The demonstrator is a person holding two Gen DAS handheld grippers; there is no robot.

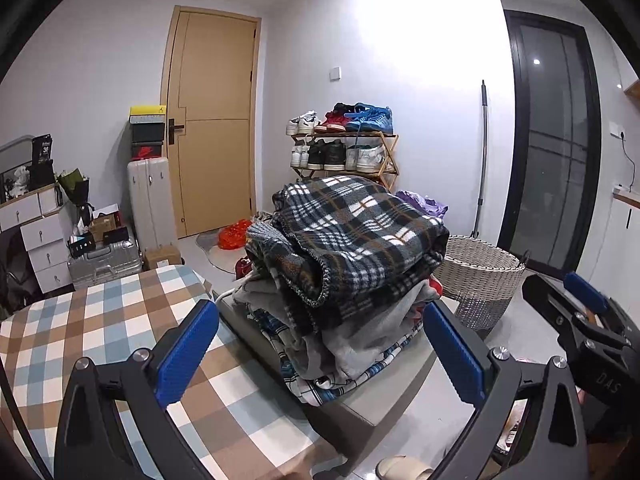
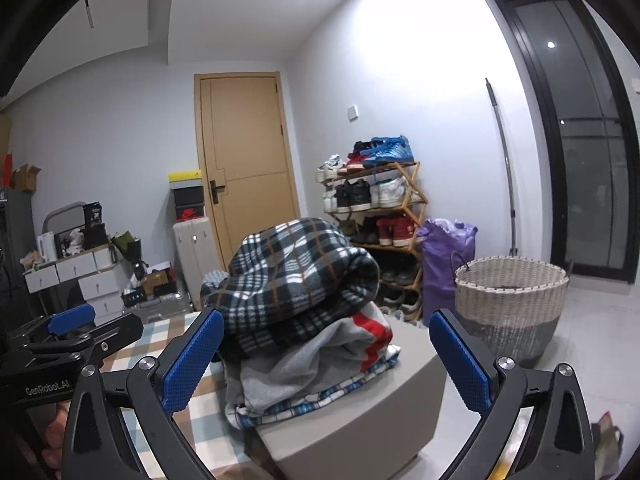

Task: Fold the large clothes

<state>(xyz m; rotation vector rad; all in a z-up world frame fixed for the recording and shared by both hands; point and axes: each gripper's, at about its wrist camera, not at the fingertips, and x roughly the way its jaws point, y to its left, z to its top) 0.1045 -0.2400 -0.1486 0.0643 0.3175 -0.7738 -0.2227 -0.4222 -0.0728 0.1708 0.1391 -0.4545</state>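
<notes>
left tongs (image 1: 320, 352): level, pointing at the clothes pile, spread wide, nothing between the blue pads; seen also at the left edge of the right view.
right tongs (image 2: 326, 354): level, same heading, spread wide, empty; beside the left tongs, to their right.
hand (image 2: 44, 428): only a bit of it shows, under the left tongs' body at the lower left of the right view.
bed (image 1: 80, 340): checked brown, blue and white cover, under and left of the left tongs.
bench (image 2: 360, 420): grey block just right of the bed, carries the pile.
clothes pile (image 1: 340, 344): straight ahead of both tongs, near the tips, not touched; grey, red-striped and blue-checked pieces stacked.
plaid fleece (image 1: 360, 232): on top of the pile, bunched, dark check with white and orange lines, framed between the fingers in both views.
basket (image 2: 512, 304): woven, on the floor right of the bench; inside cannot be seen.
purple bag (image 2: 444, 256): behind the basket, stuffed, contents unclear.
shoe rack (image 2: 380, 216): wooden, by the far wall, shelves full of shoes.
door (image 1: 216, 120): tan, closed, far wall.
</notes>
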